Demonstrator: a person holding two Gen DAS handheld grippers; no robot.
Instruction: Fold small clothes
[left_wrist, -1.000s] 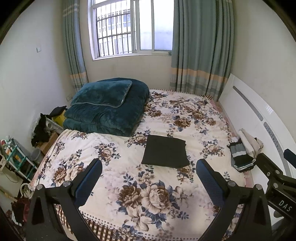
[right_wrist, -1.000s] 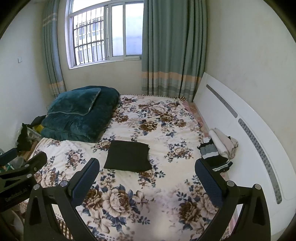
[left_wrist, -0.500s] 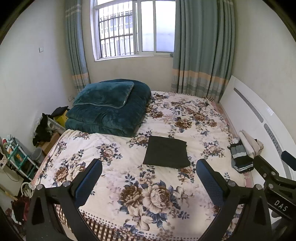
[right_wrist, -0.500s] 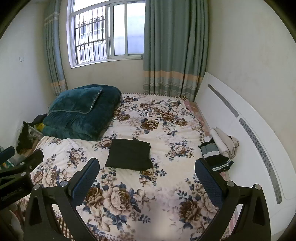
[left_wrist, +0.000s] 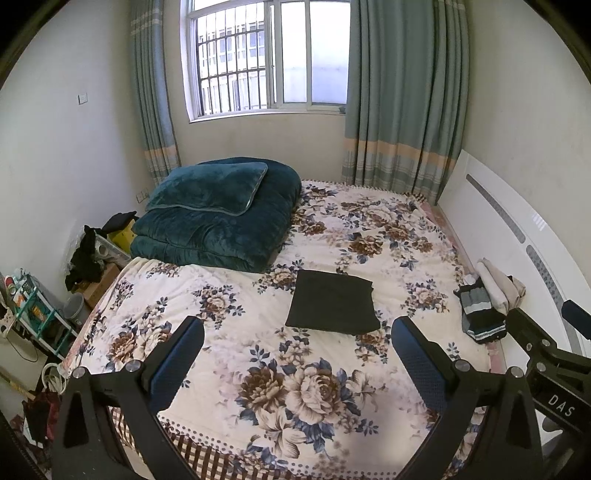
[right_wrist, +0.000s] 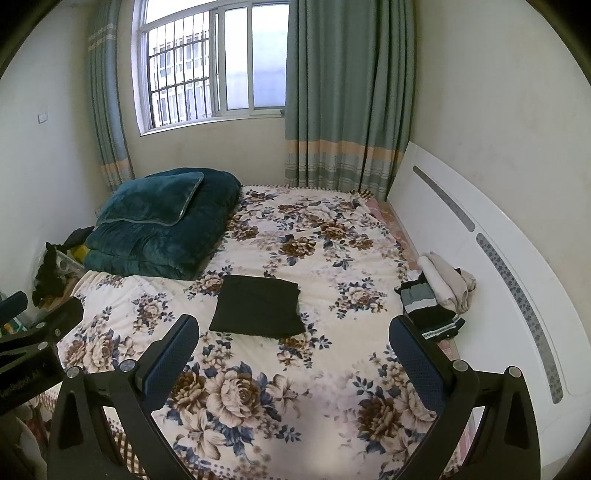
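Observation:
A folded black garment (left_wrist: 332, 302) lies flat on the floral bedspread (left_wrist: 258, 332) in the middle of the bed; it also shows in the right wrist view (right_wrist: 258, 308). A small pile of clothes (left_wrist: 485, 299), striped dark and beige, lies at the bed's right edge by the headboard, also in the right wrist view (right_wrist: 437, 295). My left gripper (left_wrist: 295, 347) is open and empty, held above the bed's near edge. My right gripper (right_wrist: 293, 345) is open and empty, held beside it.
A folded teal quilt with a pillow (left_wrist: 218, 218) sits at the bed's far left. The white headboard (right_wrist: 480, 258) runs along the right. Clutter and a shelf (left_wrist: 33, 317) stand on the floor at left. A window with curtains (left_wrist: 273, 59) is behind.
Both grippers have pulled back and risen slightly from the bed, so the view shows more of the room. The garment has not moved.

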